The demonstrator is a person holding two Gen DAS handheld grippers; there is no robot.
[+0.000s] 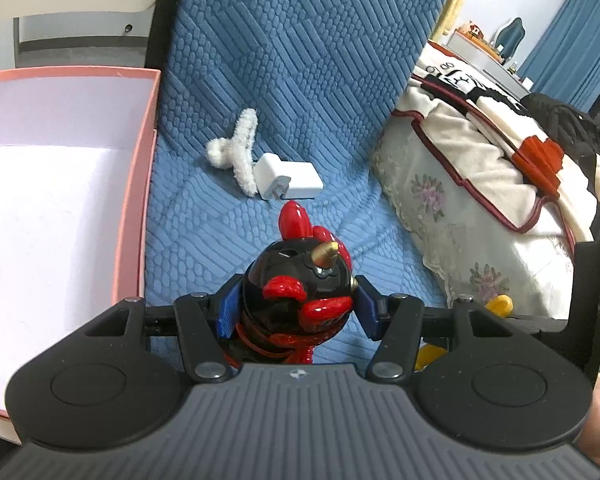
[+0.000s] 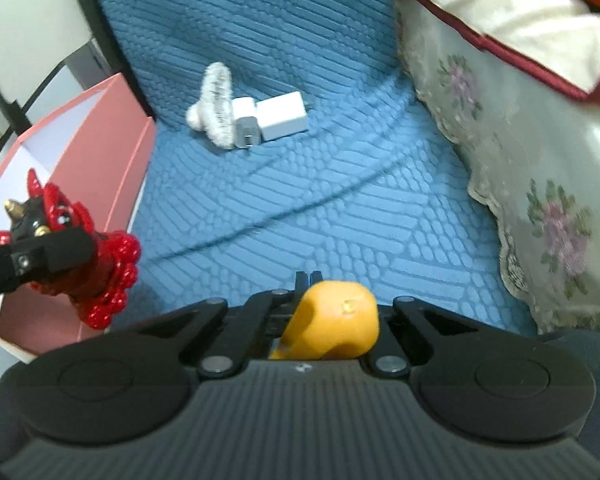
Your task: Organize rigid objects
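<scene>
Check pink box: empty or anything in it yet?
Empty, as far as visible: the pink box shows only bare white floor; its near corner is out of frame.

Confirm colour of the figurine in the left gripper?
Glossy black and red, with gold horns: figurine, clamped in the left gripper. Shows best in the left wrist view.

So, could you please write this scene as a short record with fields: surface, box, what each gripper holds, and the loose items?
surface: blue quilted cover
box: pink box, open, white inside, left of the cover; nothing visible in it
left gripper: shut on the red and black figurine
right gripper: shut, yellow object at its jaws; the grip itself is hidden
loose items: white fluffy hair claw beside white charger plug, both on the cover
right side: floral lace-edged fabric
</scene>
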